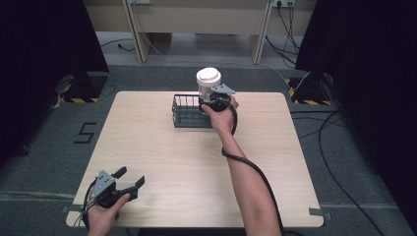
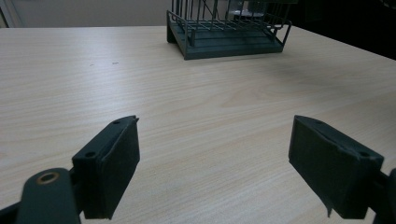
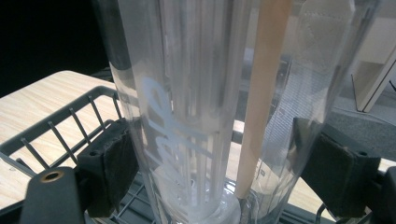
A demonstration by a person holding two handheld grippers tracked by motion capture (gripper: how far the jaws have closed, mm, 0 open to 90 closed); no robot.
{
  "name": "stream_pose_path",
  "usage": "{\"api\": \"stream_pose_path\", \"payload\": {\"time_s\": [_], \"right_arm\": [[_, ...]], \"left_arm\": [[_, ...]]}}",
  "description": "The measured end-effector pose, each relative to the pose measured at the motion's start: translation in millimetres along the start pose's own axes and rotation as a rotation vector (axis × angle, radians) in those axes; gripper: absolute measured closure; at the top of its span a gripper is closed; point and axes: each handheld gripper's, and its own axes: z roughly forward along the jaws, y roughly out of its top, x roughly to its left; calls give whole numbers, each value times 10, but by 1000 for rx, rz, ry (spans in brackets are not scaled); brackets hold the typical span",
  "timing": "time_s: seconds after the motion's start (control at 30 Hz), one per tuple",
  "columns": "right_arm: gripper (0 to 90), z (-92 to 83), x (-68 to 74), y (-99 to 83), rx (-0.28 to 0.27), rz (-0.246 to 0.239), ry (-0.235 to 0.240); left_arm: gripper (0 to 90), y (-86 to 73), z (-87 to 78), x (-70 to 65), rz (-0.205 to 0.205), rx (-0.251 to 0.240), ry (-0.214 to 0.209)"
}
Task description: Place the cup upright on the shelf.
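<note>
A clear plastic cup (image 1: 208, 82) with a white lid stands upright at the right end of a black wire basket (image 1: 187, 112) at the far middle of the table. My right gripper (image 1: 211, 100) is shut on the cup's sides. In the right gripper view the cup (image 3: 187, 93) carries white lettering and holds straws and a wooden stick (image 3: 259, 102), with both pads (image 3: 112, 168) pressed against its wall. The cup's base is down among the basket wires (image 3: 60, 126); whether it rests on them I cannot tell. My left gripper (image 1: 129, 178) is open above the near left corner, holding nothing.
The light wooden table (image 1: 162, 162) is bare between the basket and the left hand. From the left gripper view the basket (image 2: 224, 35) lies far ahead across open tabletop (image 2: 210, 93). Cables and dark curtains surround the table on the floor.
</note>
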Motion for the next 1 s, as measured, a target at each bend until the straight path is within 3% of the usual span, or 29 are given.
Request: {"api": "stream_pose_path", "payload": {"time_s": [0.2,0.67,1.0], "right_arm": [[185,21,-9,-26,15,-19,-17],[183,60,-10,-73,33,19,-23],[180,62,-10,-70,44,15,-24]], "left_arm": [[159,2,-2,0,2,-1,1],[160,3,-2,-2,2,-3,-1],[160,3,2,-3,2,-4,-2]]}}
